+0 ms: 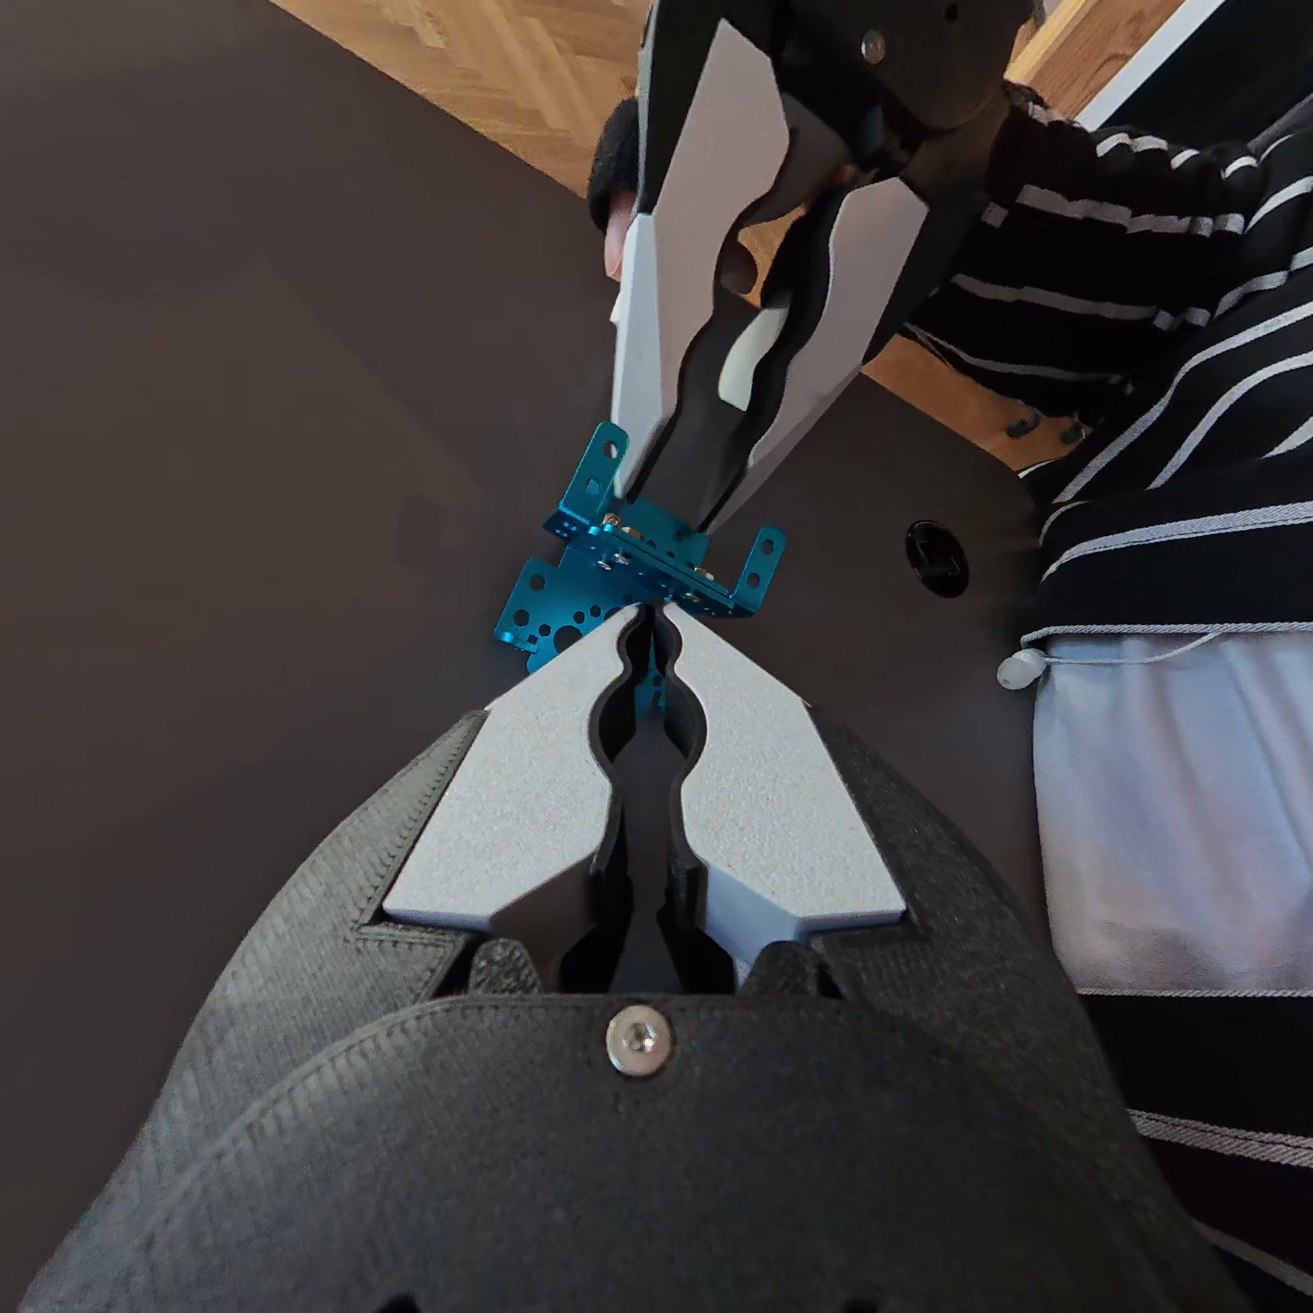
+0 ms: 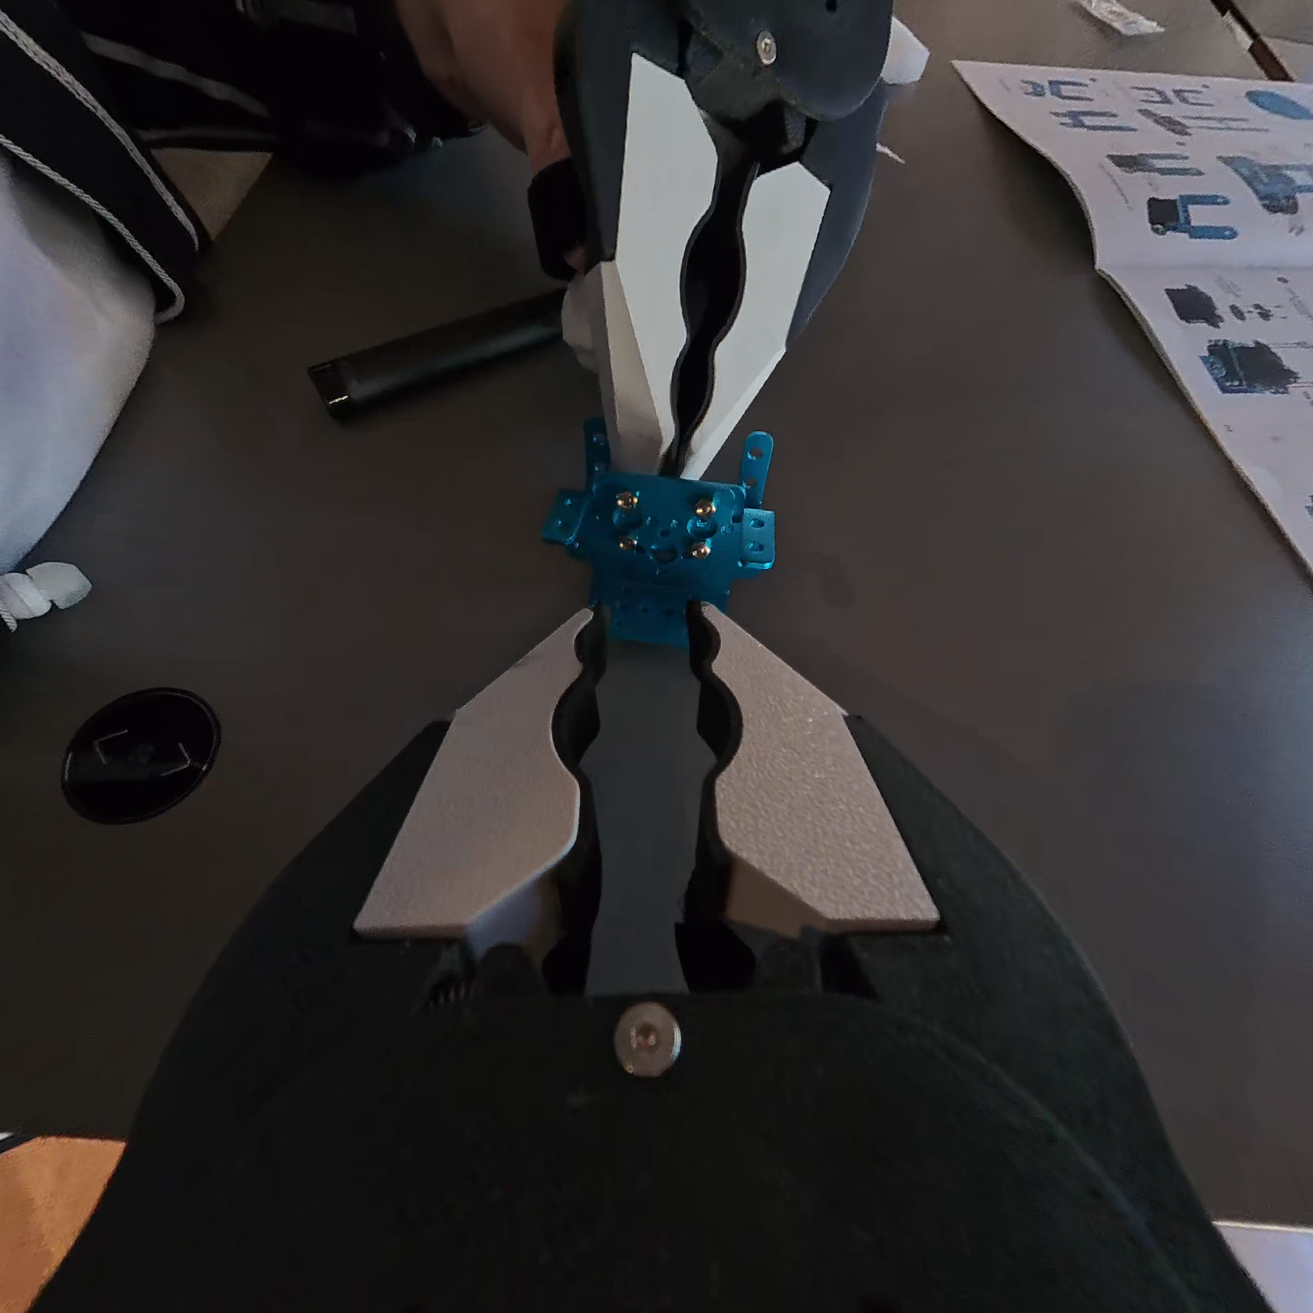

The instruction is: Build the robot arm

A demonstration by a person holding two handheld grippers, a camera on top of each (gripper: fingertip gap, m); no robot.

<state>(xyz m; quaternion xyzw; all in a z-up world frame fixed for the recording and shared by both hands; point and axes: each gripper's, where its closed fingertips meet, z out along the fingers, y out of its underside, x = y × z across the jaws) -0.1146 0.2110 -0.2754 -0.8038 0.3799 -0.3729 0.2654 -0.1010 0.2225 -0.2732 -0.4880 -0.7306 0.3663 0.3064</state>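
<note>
A blue metal bracket assembly (image 1: pixel 625 568) with several brass screws is held over the dark table (image 1: pixel 213 426) between both grippers. My left gripper (image 1: pixel 652 612) is shut on a thin edge of its perforated plate. My right gripper (image 1: pixel 664 509) comes in from the opposite side and clamps the assembly's other end. In the right wrist view the right gripper (image 2: pixel 645 617) grips the narrow lower tab of the assembly (image 2: pixel 661 547) across its width. The left gripper (image 2: pixel 680 465) pinches its far edge between two upright tabs.
A black stick-shaped object (image 2: pixel 433 359) lies on the table behind the assembly. A printed instruction sheet (image 2: pixel 1172 234) lies at the right. A round black grommet (image 2: pixel 140 754) is set in the table. A person's striped sleeve (image 1: pixel 1137 284) and the table edge over a wooden floor (image 1: pixel 497 64) are close by. My two grippers' fingertips are within a few centimetres of each other.
</note>
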